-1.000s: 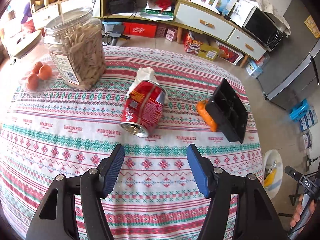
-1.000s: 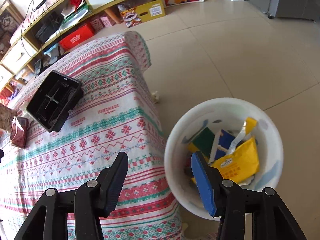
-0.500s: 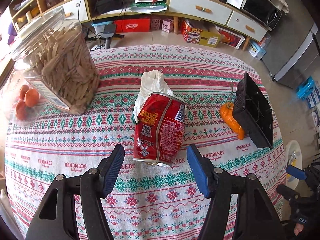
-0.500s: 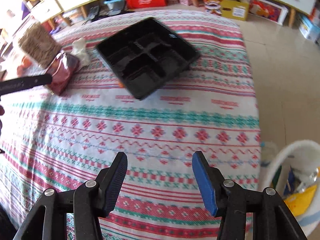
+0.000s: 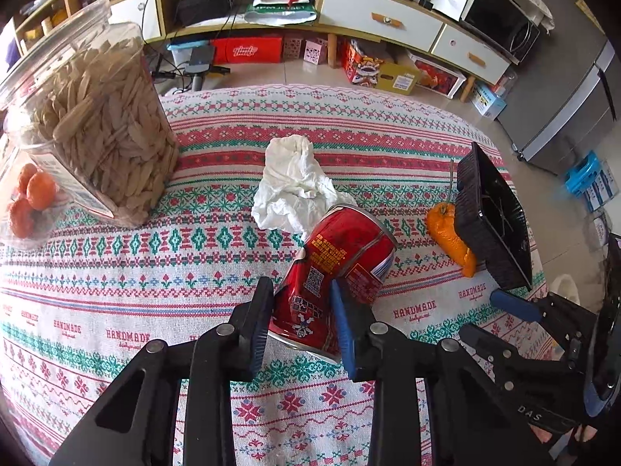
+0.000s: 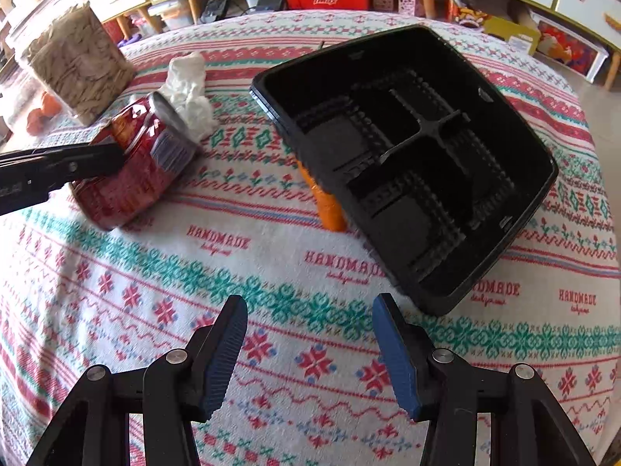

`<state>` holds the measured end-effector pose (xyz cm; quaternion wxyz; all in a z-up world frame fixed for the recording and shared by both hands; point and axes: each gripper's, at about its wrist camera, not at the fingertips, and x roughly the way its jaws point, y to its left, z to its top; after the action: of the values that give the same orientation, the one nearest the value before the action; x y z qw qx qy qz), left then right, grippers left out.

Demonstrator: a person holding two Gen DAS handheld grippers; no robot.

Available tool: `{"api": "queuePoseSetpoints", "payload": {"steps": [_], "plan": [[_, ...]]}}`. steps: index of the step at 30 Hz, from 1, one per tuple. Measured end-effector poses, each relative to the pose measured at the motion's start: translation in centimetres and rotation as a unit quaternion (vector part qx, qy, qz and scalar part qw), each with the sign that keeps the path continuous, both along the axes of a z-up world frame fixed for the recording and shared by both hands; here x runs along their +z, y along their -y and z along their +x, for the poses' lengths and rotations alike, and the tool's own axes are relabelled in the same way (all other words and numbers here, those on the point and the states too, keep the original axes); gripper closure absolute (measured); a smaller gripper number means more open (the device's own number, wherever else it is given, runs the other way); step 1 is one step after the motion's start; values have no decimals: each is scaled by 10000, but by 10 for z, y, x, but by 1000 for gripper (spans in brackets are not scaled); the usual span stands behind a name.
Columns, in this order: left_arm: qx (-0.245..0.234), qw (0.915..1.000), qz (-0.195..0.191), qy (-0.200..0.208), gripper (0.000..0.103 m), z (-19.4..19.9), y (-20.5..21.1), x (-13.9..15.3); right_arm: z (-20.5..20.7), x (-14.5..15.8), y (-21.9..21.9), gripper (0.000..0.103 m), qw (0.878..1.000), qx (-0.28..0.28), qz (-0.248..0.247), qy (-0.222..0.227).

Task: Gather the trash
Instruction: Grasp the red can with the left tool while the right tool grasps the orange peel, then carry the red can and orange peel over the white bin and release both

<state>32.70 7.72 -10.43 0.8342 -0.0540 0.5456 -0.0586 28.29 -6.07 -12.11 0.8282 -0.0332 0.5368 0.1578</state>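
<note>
A dented red can (image 5: 341,256) lies on its side on the patterned tablecloth (image 5: 155,279). My left gripper (image 5: 300,310) is closing around its open end, and both pads press on its sides. A crumpled white tissue (image 5: 295,186) lies just behind the can. To the right, a black compartment tray (image 6: 407,155) rests tilted on a piece of orange peel (image 6: 330,209). My right gripper (image 6: 310,341) stands open over bare cloth, just in front of the tray's near corner, with nothing between its fingers. The right wrist view also shows the can (image 6: 136,178) with a left finger (image 6: 77,163) across it.
A clear jar of seeds (image 5: 89,124) and a bag of tangerines (image 5: 31,198) stand at the table's back left. The rim of a white bin (image 5: 562,283) shows on the floor past the right edge. Low cabinets (image 5: 388,19) and boxes line the far wall.
My left gripper came down over the can's end and closed its jaws onto it. My right gripper swung from above the white bin to the table in front of the black tray, still open.
</note>
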Motion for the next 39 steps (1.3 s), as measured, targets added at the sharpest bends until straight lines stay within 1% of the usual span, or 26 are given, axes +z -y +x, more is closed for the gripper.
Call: {"api": "queuePoseSetpoints", "payload": {"steps": [3,5,7,9,12,14,16,17,18,19,20,22,24,25,28,30,32,36,39], "plan": [[-188,9998,42,43,70,-1,3,1,6,5,-1,44,9994,-13,-123,312],[-223,9997,-36,-18,70,-3,3,2,9,10,-2,44,9987,-48,-122,494],[-269,9995,-81,-109,66,-1,2,-1,13,15,-3,44,9980,-26,-132,613],[-352,9992,-69,-167,56,-1,4,-4,19,16,-5,44,9975,-11,-222,673],[-576,9981,-37,-229,47,-2,10,-9,32,10,-5,44,9975,-42,-233,665],[-667,9975,32,-218,46,-4,16,-10,39,4,-6,44,9978,-54,-184,641],[-703,9972,-24,-256,46,-4,18,-13,44,-1,-9,44,9974,-51,-206,692],[-690,9972,-64,-276,48,-5,18,-15,46,-3,-10,44,9974,-42,-188,696],[-688,9972,-87,-276,49,-5,18,-17,46,-4,-11,50,9977,-23,-100,672],[-706,9971,-80,-256,50,-6,19,-18,48,-5,-13,73,9982,29,13,600],[-719,9971,-50,-243,51,-7,20,-17,47,-4,-15,80,9983,57,56,577],[-640,9976,-94,-234,55,-8,18,-15,43,4,-20,86,9982,148,138,559],[-538,9979,-251,-246,59,-11,15,-10,39,13,-22,88,9981,200,266,514],[-489,9981,-287,-244,59,-11,13,-8,37,17,-23,89,9982,226,317,463],[-436,9985,-249,-214,60,-15,12,-4,29,27,-21,89,9984,204,442,292],[-381,9985,-310,-252,60,-18,11,-3,23,34,-15,89,9984,138,509,208],[-301,9986,-363,-250,60,-22,10,2,17,44,-5,89,9979,90,621,163],[-128,9976,-679,-63,60,-33,5,26,1,72,21,90,9959,-25,880,216],[-2,9959,-899,94,60,-42,0,43,-11,93,46,90,9933,-226,1105,256]]}}
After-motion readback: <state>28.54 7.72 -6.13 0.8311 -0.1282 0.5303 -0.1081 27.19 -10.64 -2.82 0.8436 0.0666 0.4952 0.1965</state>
